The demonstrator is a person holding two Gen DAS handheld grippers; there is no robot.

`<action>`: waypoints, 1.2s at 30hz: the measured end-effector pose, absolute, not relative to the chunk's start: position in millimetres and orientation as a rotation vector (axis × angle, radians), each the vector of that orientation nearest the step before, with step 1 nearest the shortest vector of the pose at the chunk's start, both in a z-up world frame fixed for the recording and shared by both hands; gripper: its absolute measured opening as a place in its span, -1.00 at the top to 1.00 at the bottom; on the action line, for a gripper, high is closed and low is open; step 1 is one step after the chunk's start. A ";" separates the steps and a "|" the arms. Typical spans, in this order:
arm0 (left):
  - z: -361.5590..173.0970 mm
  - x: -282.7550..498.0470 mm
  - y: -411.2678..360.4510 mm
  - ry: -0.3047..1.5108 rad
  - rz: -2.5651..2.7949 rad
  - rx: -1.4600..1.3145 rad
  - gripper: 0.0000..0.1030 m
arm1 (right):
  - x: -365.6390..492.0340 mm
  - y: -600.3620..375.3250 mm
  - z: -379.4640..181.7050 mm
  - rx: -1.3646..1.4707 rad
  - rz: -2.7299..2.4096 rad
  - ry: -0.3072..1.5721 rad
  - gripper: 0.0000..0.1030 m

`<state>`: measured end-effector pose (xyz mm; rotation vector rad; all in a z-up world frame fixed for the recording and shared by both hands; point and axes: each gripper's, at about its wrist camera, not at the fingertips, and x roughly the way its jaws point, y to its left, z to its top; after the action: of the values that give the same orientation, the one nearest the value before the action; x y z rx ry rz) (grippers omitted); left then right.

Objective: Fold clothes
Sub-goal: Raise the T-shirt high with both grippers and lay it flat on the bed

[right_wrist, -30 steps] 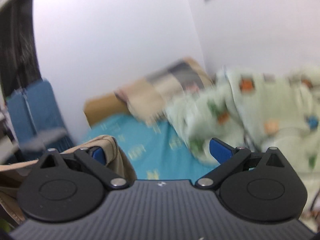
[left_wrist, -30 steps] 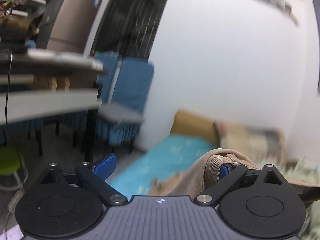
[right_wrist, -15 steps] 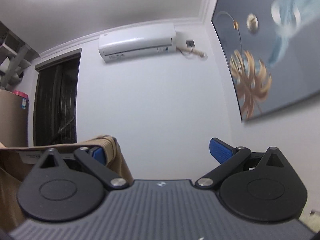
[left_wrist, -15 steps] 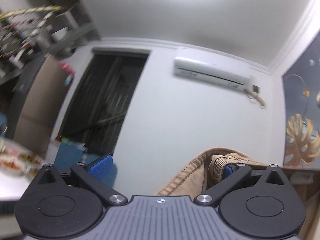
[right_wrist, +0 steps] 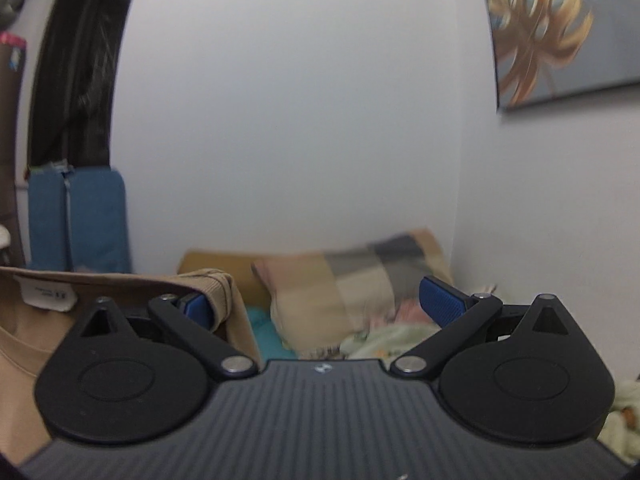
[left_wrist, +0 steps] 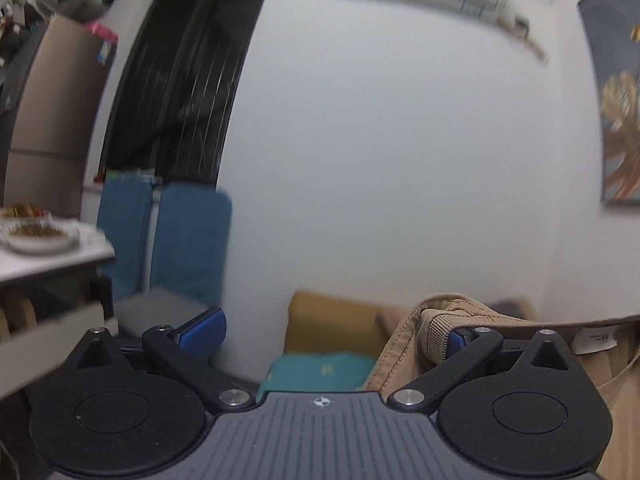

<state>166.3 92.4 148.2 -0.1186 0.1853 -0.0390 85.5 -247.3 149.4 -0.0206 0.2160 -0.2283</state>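
A tan shirt (left_wrist: 436, 316) hangs between my two grippers, its collar stretched taut, with a white label (right_wrist: 48, 294) on the inside. In the left wrist view the left gripper (left_wrist: 332, 334) has its fingers spread wide, and the shirt's ribbed collar is draped over the right blue finger (left_wrist: 458, 340). In the right wrist view the right gripper (right_wrist: 320, 300) is also spread wide, with the collar (right_wrist: 212, 280) hooked over its left finger (right_wrist: 196, 304). Both grippers are held up in the air, facing the white wall.
Below lies a bed with a teal sheet (left_wrist: 320, 368), a mustard headboard cushion (left_wrist: 332, 320), a patchwork pillow (right_wrist: 360, 276) and a pale green patterned quilt (right_wrist: 384, 338). Blue chairs (left_wrist: 188, 240) and a table with a dish (left_wrist: 40, 240) stand left. A dark doorway (left_wrist: 176, 80) is behind.
Both cameras have tilted back down from the ceiling and air conditioner towards the bed and wall. The shirt collar stays hooked on the same fingers throughout.
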 end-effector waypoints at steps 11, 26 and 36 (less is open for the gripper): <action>-115.1 473.9 65.4 0.493 0.051 -0.070 -1.00 | 378.1 -289.5 -84.6 0.066 -0.283 0.476 -1.00; -277.2 565.5 80.8 0.785 0.058 -0.029 -1.00 | 438.3 -283.4 -250.1 0.155 -0.204 0.682 -1.00; -205.4 539.1 78.3 0.926 -0.085 -0.025 -0.99 | 438.9 -275.8 -215.9 0.150 -0.070 0.803 -1.00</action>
<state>539.1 78.3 -205.4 -0.0247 0.9261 -0.0850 438.9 -275.8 -215.9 0.1498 0.8034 -0.0703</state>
